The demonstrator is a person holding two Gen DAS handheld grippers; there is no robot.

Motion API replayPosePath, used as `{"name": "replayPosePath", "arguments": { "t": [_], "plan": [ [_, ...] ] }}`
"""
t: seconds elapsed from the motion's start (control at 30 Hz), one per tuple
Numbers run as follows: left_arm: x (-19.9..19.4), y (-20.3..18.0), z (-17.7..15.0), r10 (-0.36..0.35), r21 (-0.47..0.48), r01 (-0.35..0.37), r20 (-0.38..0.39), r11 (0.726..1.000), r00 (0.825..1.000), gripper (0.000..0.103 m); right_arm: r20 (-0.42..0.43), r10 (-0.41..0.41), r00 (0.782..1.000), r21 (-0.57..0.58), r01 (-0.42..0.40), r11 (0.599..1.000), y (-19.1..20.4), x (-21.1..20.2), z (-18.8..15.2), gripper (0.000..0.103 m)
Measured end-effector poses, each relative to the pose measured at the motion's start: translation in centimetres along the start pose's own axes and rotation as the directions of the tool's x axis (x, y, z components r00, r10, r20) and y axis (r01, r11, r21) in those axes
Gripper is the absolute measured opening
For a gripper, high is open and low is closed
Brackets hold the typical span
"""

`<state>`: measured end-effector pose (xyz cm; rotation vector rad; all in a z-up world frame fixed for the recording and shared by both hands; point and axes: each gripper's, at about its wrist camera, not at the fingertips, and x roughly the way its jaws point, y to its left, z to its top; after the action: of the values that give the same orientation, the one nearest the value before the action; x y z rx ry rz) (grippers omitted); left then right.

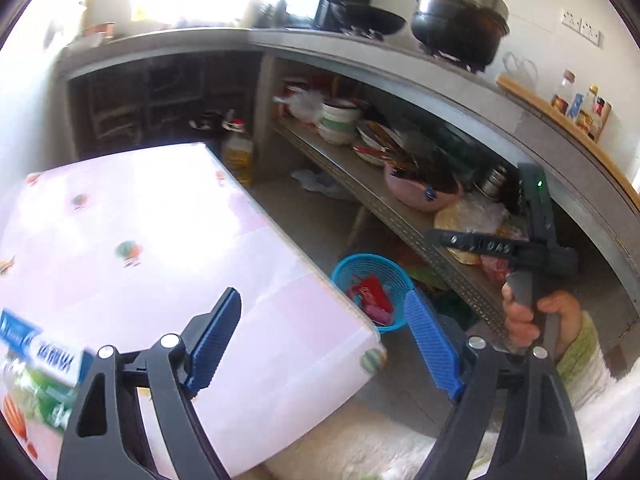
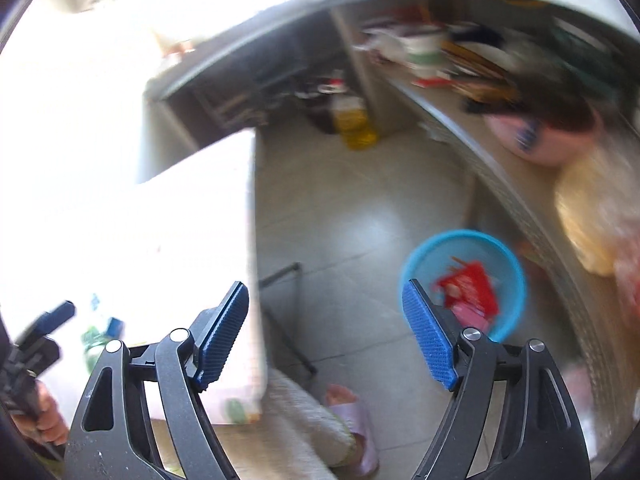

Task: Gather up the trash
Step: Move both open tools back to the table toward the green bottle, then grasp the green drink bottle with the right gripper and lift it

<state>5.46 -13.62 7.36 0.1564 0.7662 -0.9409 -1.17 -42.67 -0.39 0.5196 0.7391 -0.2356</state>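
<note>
A blue plastic basket (image 1: 370, 270) stands on the floor beside the table, holding red and pink wrappers (image 1: 370, 296). It also shows in the right wrist view (image 2: 508, 264), blurred, with the wrappers (image 2: 472, 288) inside. My left gripper (image 1: 324, 344) is open and empty over the table's right corner. My right gripper (image 2: 326, 334) is open and empty above the floor, left of the basket. A blue-and-white carton (image 1: 44, 356) and a green bottle (image 1: 36, 396) lie on the table at the lower left. The right gripper's handle (image 1: 536, 240) shows in the left wrist view.
A table with a pale pink patterned cloth (image 1: 160, 260) fills the left. A concrete counter (image 1: 360, 48) with pots runs behind. Its lower shelf (image 1: 360, 176) holds bowls, a pink basin (image 1: 420, 196) and bags. A yellow oil bottle (image 2: 354, 122) stands on the floor. My slippered foot (image 2: 352, 420) is below.
</note>
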Motion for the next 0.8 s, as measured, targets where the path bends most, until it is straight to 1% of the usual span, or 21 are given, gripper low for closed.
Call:
{"name": "replayPosePath", "arguments": {
  "t": [0.1, 0.17, 0.27, 0.4, 0.47, 0.53, 0.57, 0.6, 0.67, 0.73, 0.8],
  "plan": [
    [-2.8, 2.0, -2.8, 0.058, -0.068, -0.057, 0.009, 0.996, 0.998, 0.083, -0.024, 0.087, 0.996, -0.066, -0.088, 0.994, 3.2, 0.5, 0.2, 0.077],
    [-4.4, 3.3, -4.7, 0.103, -0.112, -0.102, 0.000, 0.988, 0.995, 0.083, -0.068, 0.148, 0.987, -0.105, -0.155, 0.982, 5.6, 1.6, 0.1, 0.077],
    [-6.8, 5.0, -7.2, 0.173, -0.180, -0.171, -0.009, 0.969, 0.985, 0.083, -0.156, 0.224, 0.962, -0.164, -0.248, 0.955, 9.3, 3.8, -0.5, 0.077],
    [-9.4, 7.6, -10.0, 0.238, -0.280, -0.228, 0.000, 0.933, 0.971, 0.083, -0.259, 0.280, 0.924, -0.252, -0.344, 0.904, 14.6, 5.9, -1.4, 0.077],
    [-10.3, 9.0, -10.9, 0.263, -0.331, -0.248, 0.000, 0.910, 0.965, 0.083, -0.313, 0.318, 0.895, -0.266, -0.404, 0.875, 17.2, 6.7, -1.8, 0.077],
    [-10.9, 10.3, -11.6, 0.285, -0.383, -0.263, -0.002, 0.886, 0.959, 0.083, -0.372, 0.368, 0.852, -0.256, -0.476, 0.842, 19.7, 7.5, -2.5, 0.077],
    [-11.3, 11.0, -11.9, 0.296, -0.407, -0.271, -0.002, 0.872, 0.955, 0.083, -0.407, 0.393, 0.825, -0.247, -0.514, 0.822, 20.9, 8.0, -2.7, 0.077],
    [-11.8, 11.8, -12.4, 0.311, -0.431, -0.283, -0.005, 0.857, 0.950, 0.083, -0.438, 0.408, 0.801, -0.243, -0.542, 0.805, 22.2, 8.6, -2.9, 0.077],
    [-12.3, 13.1, -12.9, 0.352, -0.472, -0.322, -0.027, 0.821, 0.936, 0.083, -0.483, 0.411, 0.773, -0.257, -0.574, 0.777, 25.4, 8.8, -4.2, 0.076],
    [-12.7, 14.2, -13.6, 0.392, -0.509, -0.363, -0.053, 0.780, 0.918, 0.083, -0.522, 0.407, 0.750, -0.300, -0.607, 0.736, 28.8, 9.6, -4.7, 0.076],
    [-13.3, 15.4, -14.4, 0.420, -0.548, -0.388, -0.073, 0.741, 0.905, 0.083, -0.553, 0.373, 0.745, -0.380, -0.624, 0.683, 32.8, 10.6, -5.3, 0.076]
  ]
}}
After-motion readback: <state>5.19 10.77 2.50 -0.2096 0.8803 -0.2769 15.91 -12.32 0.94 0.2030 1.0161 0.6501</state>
